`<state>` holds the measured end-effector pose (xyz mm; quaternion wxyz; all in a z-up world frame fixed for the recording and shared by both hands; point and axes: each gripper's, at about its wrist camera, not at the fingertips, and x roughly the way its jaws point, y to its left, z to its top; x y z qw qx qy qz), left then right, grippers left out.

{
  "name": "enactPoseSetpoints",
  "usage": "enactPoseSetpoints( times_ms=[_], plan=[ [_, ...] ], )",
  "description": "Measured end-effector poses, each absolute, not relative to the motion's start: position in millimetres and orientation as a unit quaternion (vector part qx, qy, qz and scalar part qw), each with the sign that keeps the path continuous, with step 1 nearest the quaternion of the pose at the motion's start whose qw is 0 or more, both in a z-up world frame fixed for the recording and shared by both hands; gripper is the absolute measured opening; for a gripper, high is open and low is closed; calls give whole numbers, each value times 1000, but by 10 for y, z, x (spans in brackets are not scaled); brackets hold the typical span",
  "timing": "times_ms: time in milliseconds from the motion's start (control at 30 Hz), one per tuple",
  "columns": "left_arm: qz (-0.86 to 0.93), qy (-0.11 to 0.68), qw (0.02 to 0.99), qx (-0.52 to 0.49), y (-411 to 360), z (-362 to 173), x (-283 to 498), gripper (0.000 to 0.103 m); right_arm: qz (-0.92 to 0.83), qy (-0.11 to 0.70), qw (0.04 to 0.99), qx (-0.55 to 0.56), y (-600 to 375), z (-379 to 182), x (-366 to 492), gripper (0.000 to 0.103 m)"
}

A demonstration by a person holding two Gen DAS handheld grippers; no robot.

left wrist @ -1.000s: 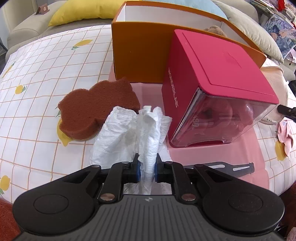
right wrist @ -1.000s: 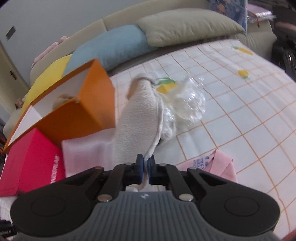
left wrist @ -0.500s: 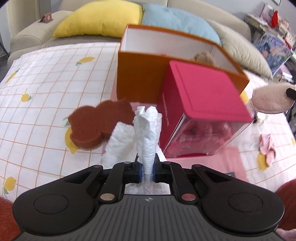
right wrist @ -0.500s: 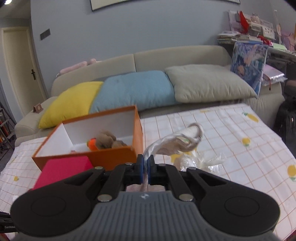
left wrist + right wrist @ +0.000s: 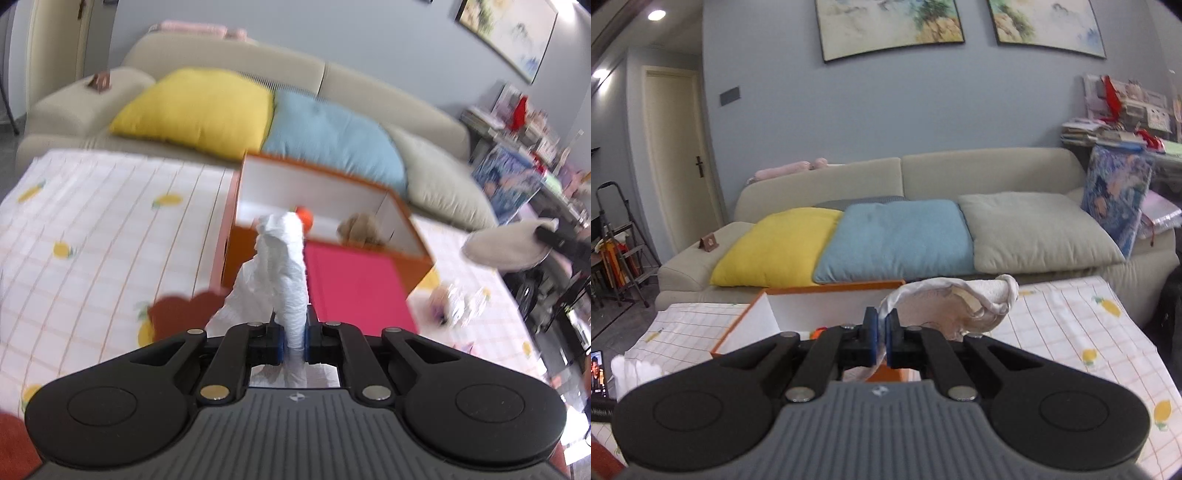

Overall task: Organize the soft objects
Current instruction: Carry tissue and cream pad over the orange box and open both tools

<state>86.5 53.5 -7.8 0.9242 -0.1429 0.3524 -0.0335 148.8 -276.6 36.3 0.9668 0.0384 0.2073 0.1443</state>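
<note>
My left gripper is shut on a white crumpled tissue and holds it in the air in front of the open orange box. The box holds a brown plush toy and an orange item. My right gripper is shut on a beige cloth and holds it up just in front of the orange box. The cloth also shows in the left wrist view at the far right.
A pink-red box lies in front of the orange box. A brown sponge lies left of it on the checked tablecloth. Crumpled clear plastic lies to the right. A sofa with cushions stands behind.
Both grippers have risen and tilted up. The tissue and the beige cloth have come off the table and moved toward the orange box.
</note>
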Motion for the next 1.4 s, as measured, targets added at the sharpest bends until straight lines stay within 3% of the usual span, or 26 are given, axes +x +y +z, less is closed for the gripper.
enactPoseSetpoints(
  times_ms=[733,967,1400],
  plan=[
    [-119,187,970,-102,490,1281,1714,10,273,151,949,-40,-1889,864,2010,1],
    [-122,223,964,-82,355,950,2116,10,305,198,929,-67,-1653,634,2369,1],
    [-103,412,905,-15,310,-174,2836,10,331,327,874,-140,-1233,-197,3183,1]
  ],
)
